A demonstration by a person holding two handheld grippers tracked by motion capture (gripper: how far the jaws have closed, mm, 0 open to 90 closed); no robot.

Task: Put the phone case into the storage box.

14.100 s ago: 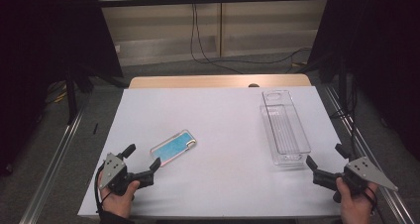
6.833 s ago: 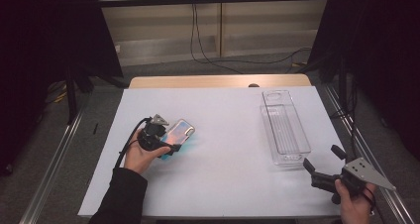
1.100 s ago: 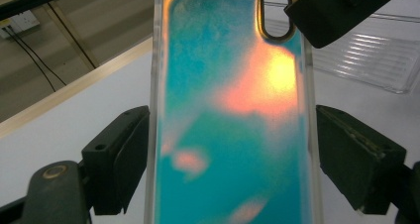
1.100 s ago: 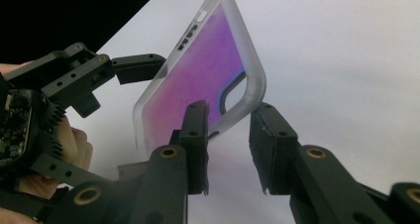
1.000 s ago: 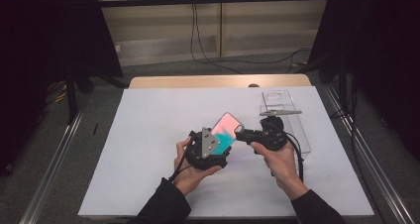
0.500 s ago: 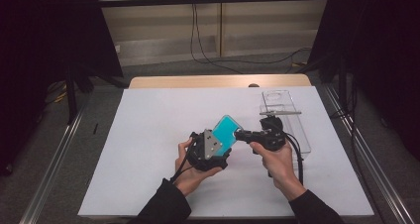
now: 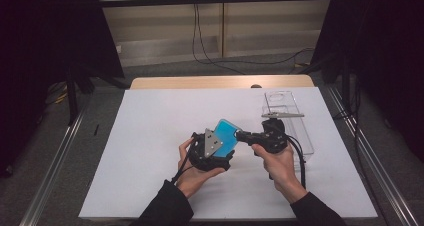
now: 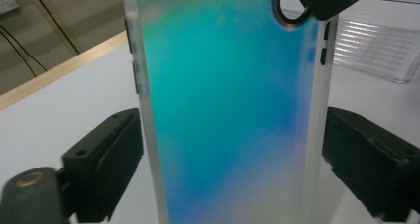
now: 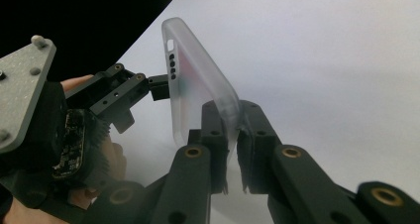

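A clear plastic tray (image 7: 290, 121) lies near the right edge of the white bench (image 7: 150, 136), just behind the right hand (image 7: 280, 161); nothing lies between it and the two tools. A thin dark mark (image 7: 95, 130) sits on the floor off the left edge, and cables hang behind the far edge.

The phone case (image 7: 226, 135), teal and blue on its face with frosted sides, is held up in the air above the middle of the bench, a little nearer the near edge. The right tool (image 7: 239, 135) pinches one edge of the case, its jaws pressed together on the frosted rim (image 9: 232, 116). The left tool (image 7: 220, 151) has its jaws on either side of the case (image 8: 228, 110), and they have just been opening; the left pad looks to stand clear of the case's side, though the right pad may be touching it and the close view leaves that unsure.

A second ago the left tool gripped the case tightly while the right tool was closing in on it. Much earlier the case lay flat on the bench left of the middle, and both tools rested at the near corners.
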